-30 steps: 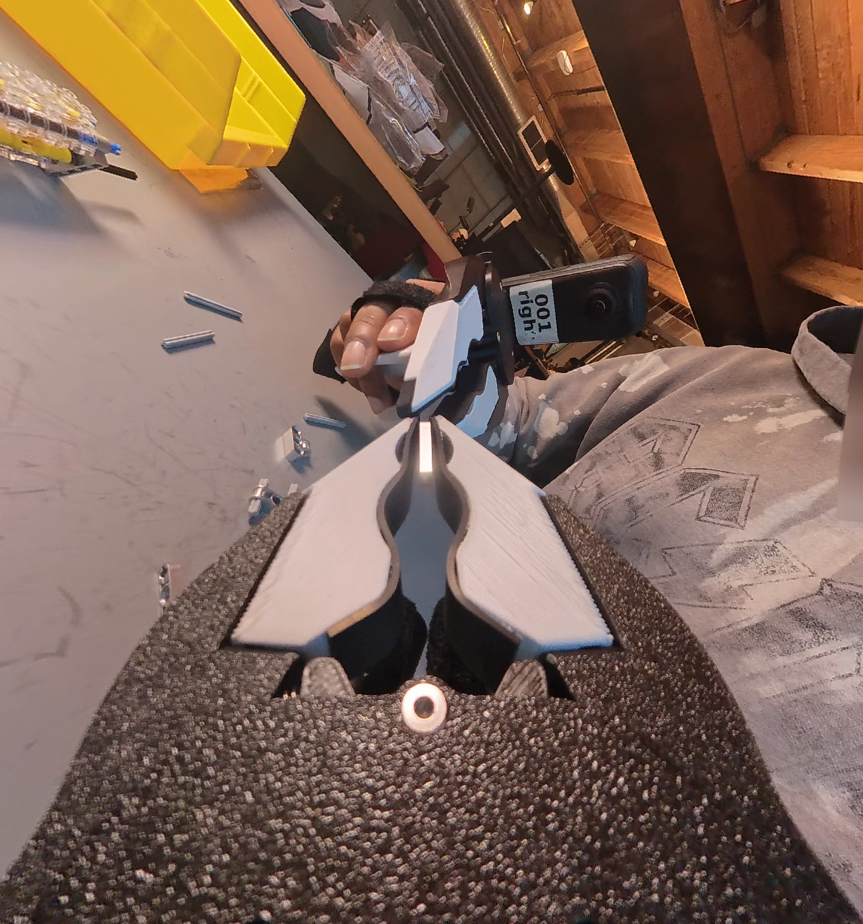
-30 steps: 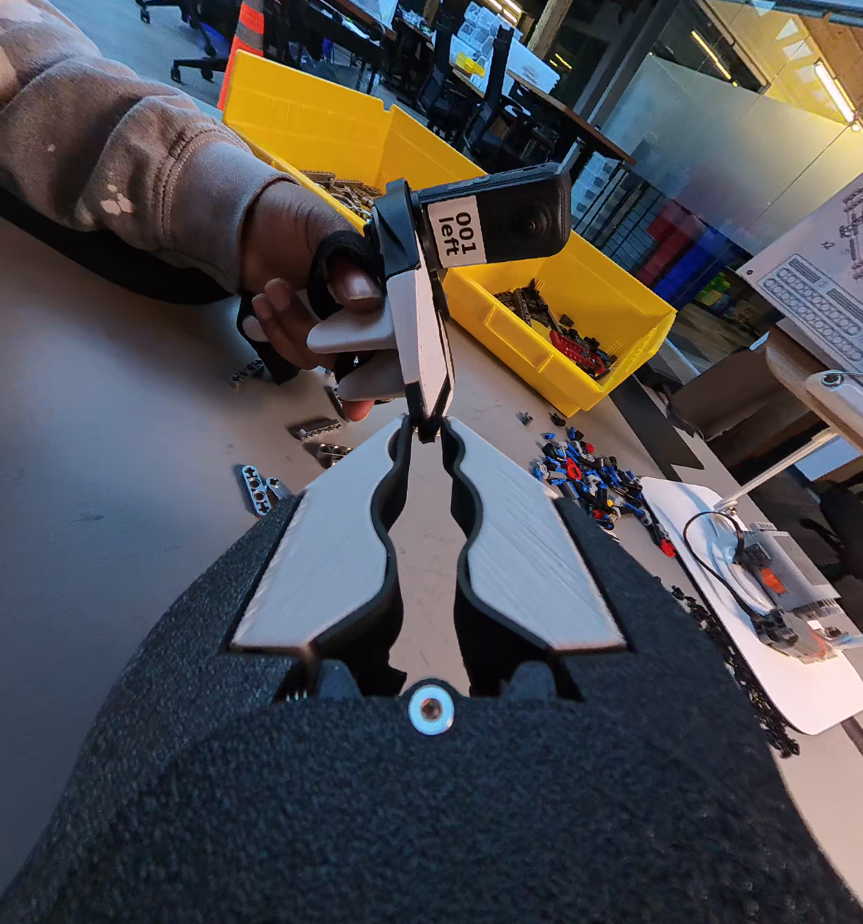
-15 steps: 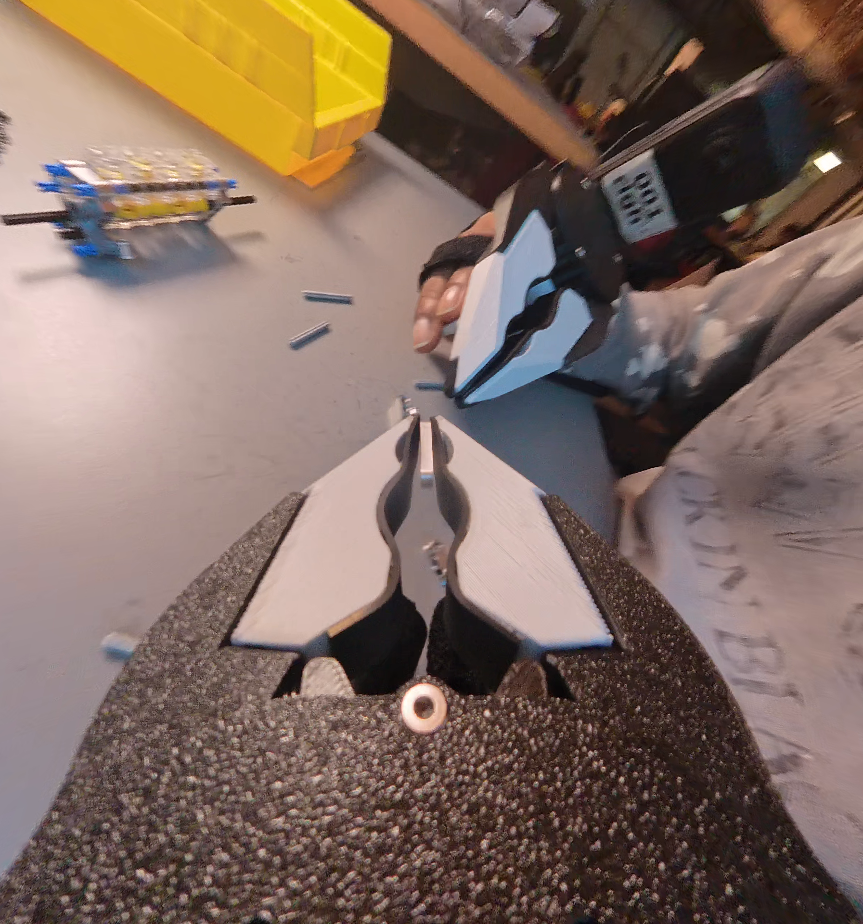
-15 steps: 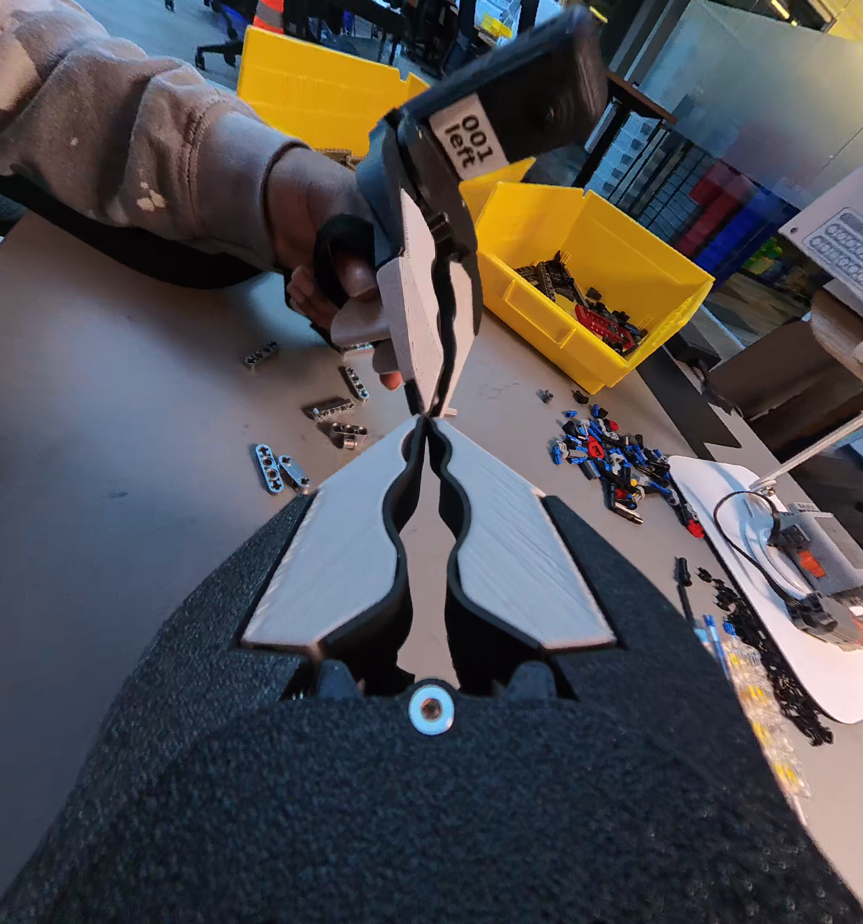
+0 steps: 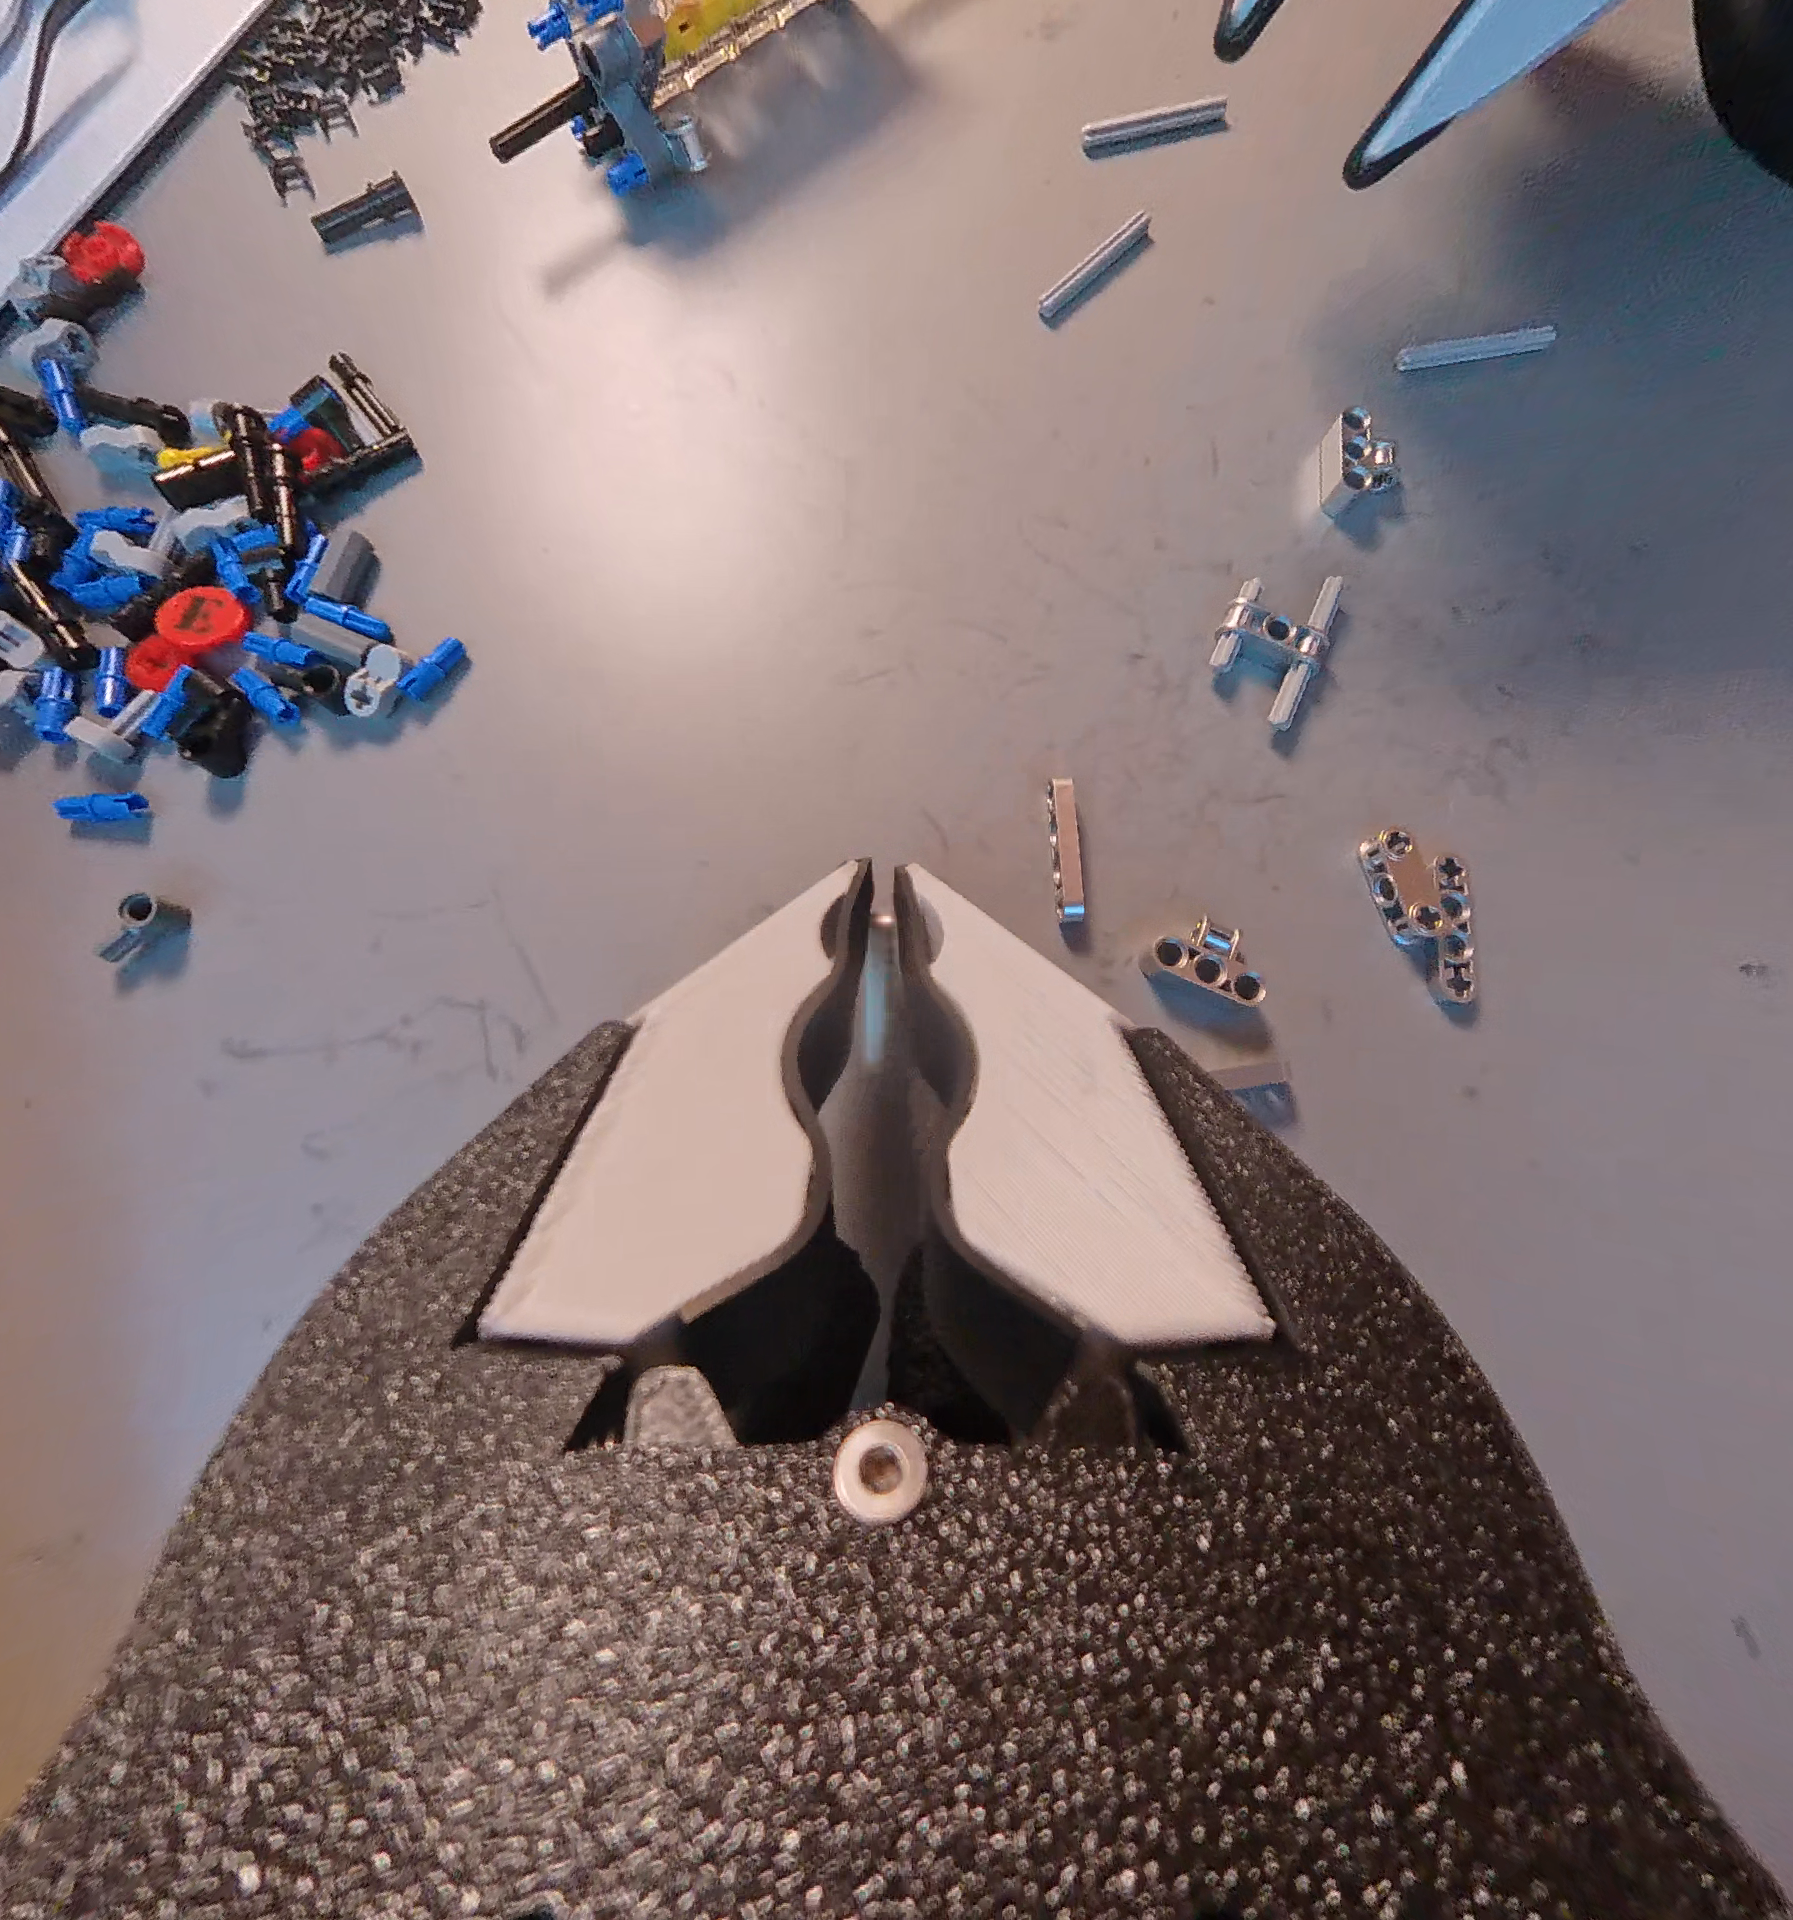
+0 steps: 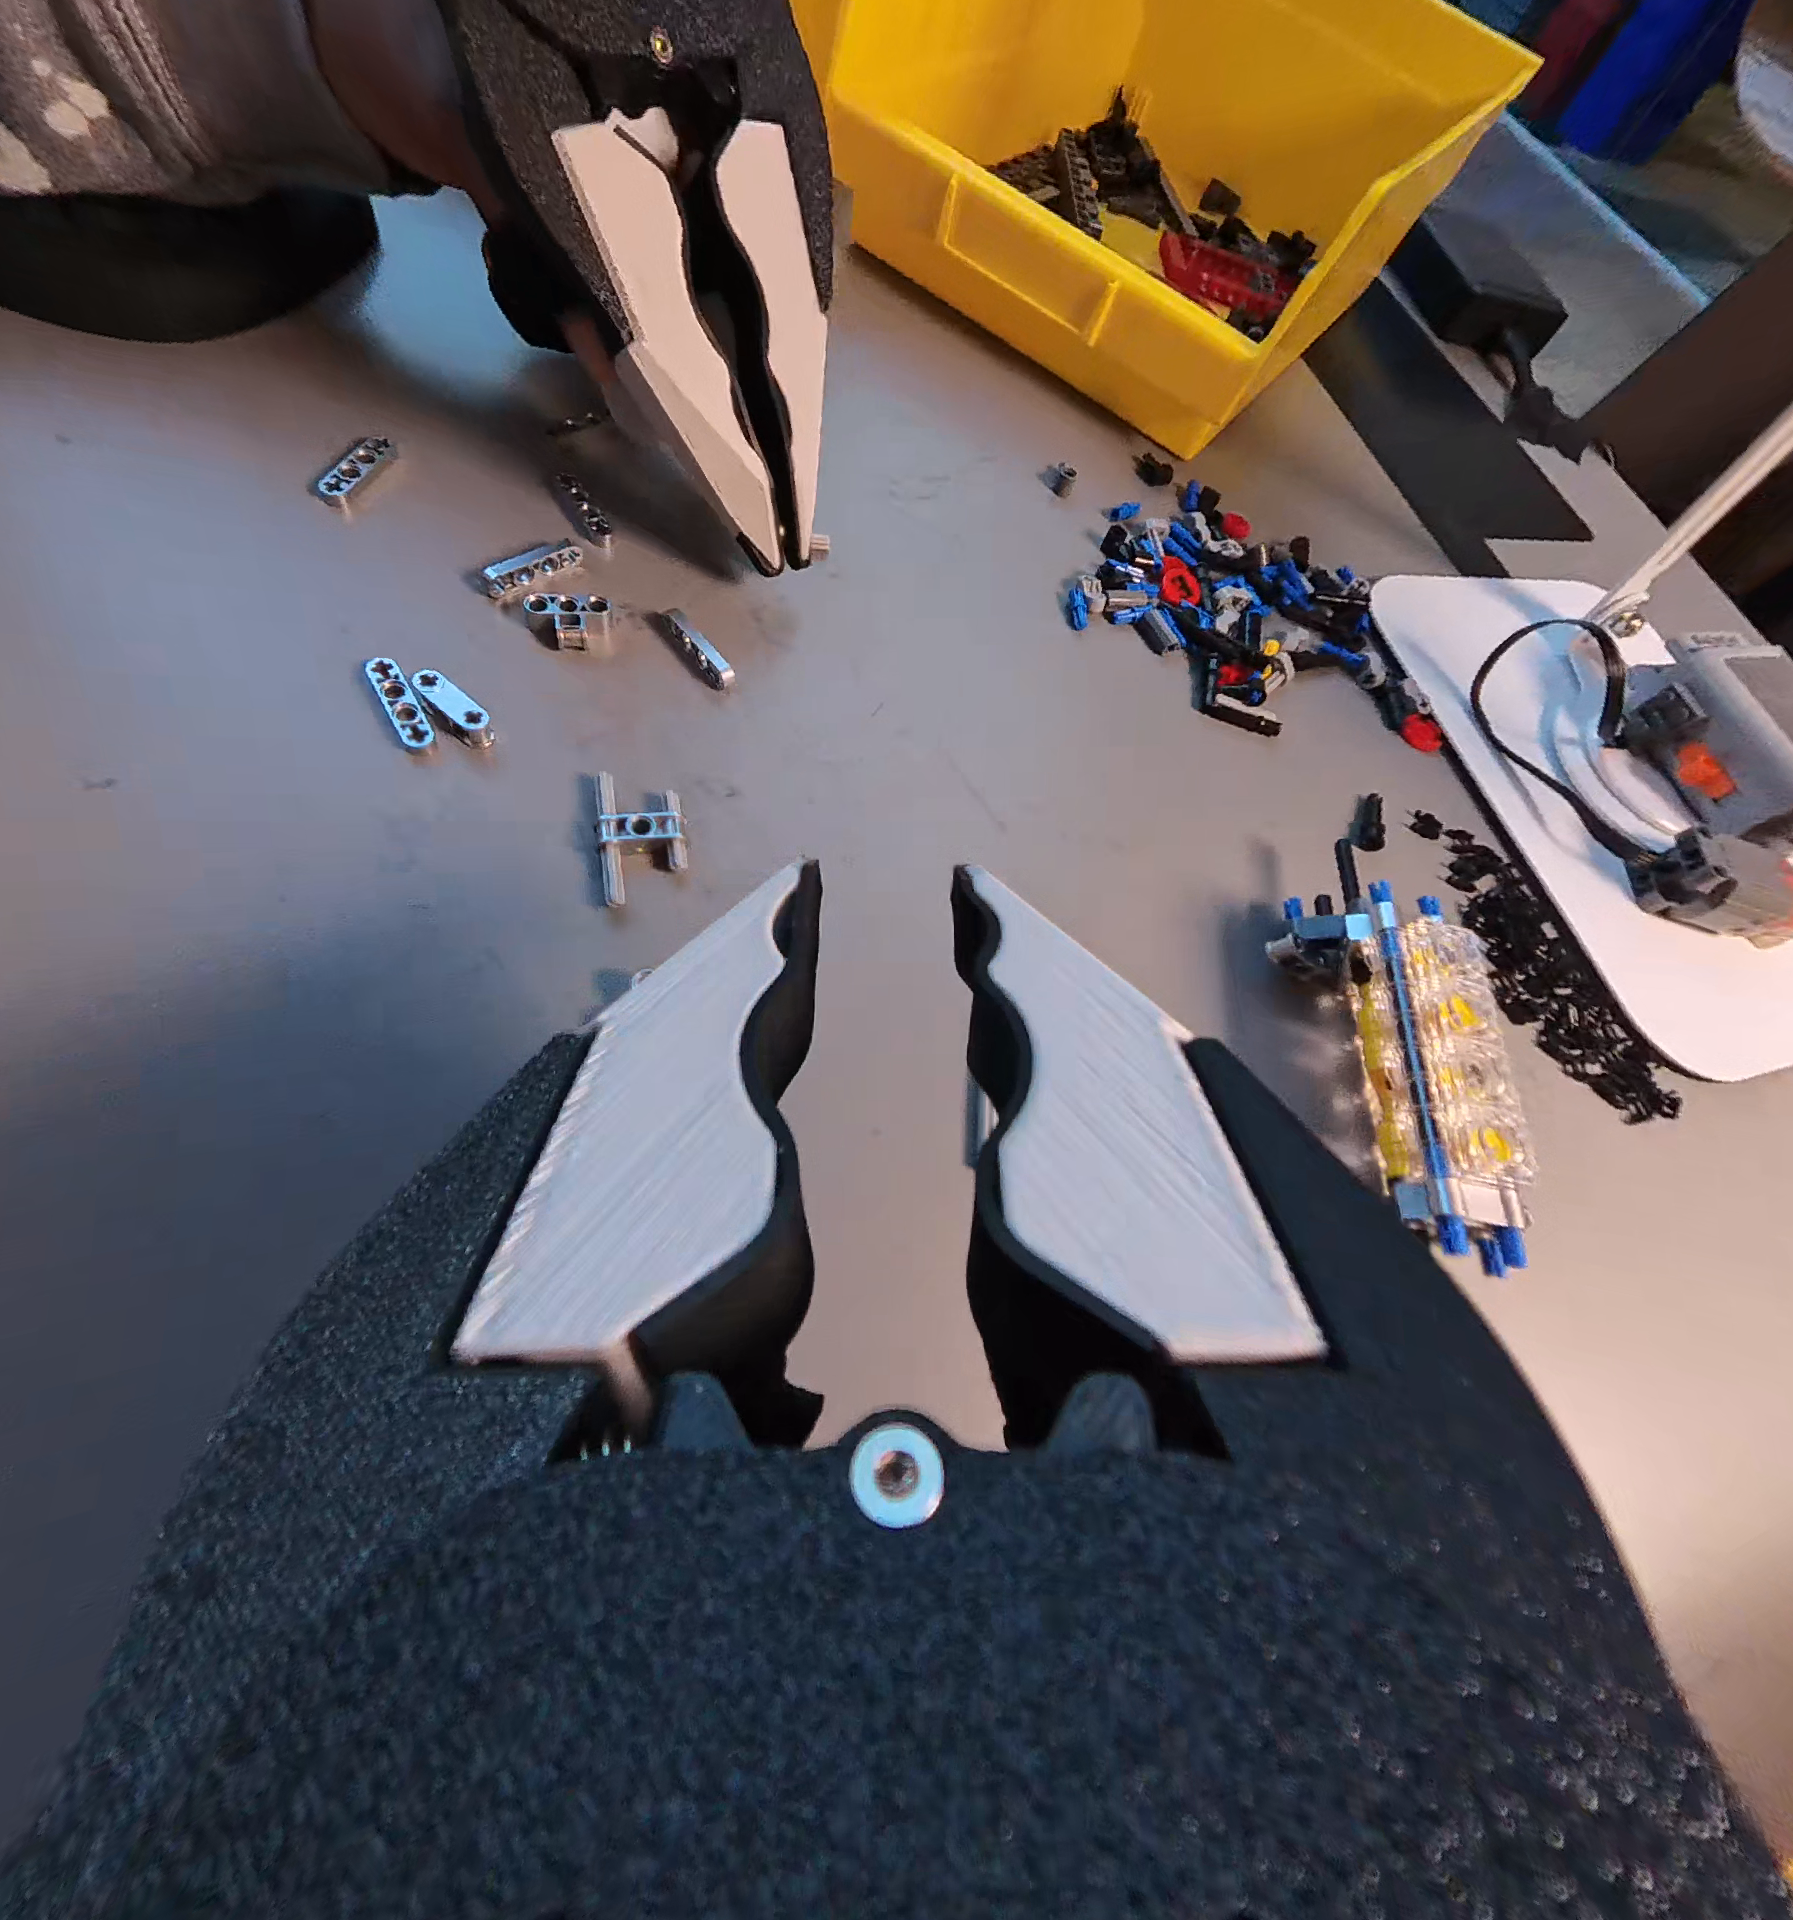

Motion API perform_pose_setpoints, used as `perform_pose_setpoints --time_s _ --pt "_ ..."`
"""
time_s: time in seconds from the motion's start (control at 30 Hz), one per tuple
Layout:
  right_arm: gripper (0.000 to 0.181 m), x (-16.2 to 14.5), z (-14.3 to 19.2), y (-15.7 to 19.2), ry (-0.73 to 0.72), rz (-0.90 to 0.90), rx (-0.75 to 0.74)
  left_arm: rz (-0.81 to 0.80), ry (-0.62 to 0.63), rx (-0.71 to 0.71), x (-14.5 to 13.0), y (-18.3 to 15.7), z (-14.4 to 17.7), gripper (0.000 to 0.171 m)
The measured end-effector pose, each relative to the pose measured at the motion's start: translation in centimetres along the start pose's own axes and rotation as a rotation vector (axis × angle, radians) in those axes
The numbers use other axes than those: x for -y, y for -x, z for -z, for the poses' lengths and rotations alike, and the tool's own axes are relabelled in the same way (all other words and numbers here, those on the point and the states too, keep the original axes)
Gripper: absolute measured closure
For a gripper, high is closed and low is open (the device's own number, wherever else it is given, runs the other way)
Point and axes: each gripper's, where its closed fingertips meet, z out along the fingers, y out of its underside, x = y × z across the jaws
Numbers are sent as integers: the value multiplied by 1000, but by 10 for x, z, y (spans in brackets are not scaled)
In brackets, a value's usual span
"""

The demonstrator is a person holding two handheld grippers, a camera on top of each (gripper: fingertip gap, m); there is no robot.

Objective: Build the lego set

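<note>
Grey tabletop (image 6: 975,727) is strewn with small building-toy parts. Beside the yellow bin (image 6: 1162,249), toward the camera, a heap of blue, black and red pins (image 6: 1224,613) is seen. On the bin's other side the left gripper (image 5: 881,868) is held tip-down, its jaws pressed together on a thin grey piece (image 5: 879,987) seen between them. Grey beams (image 6: 549,592) are scattered just beside it. Well apart from the bin, the right gripper (image 6: 887,873) is held above bare table with jaws spread and nothing between them, between an H-shaped grey connector (image 6: 637,831) and a clear-and-yellow assembly (image 6: 1432,1060).
</note>
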Motion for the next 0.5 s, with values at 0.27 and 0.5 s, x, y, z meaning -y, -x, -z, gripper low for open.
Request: perform_pose_setpoints --time_s 0.27,0.5 --pt "155 -14 1 1 67 -23 29 84 -185 -73 27 -3 13 138" --pt "146 -31 10 7 140 -72 102 110 -381 -79 55 -2 31 125"
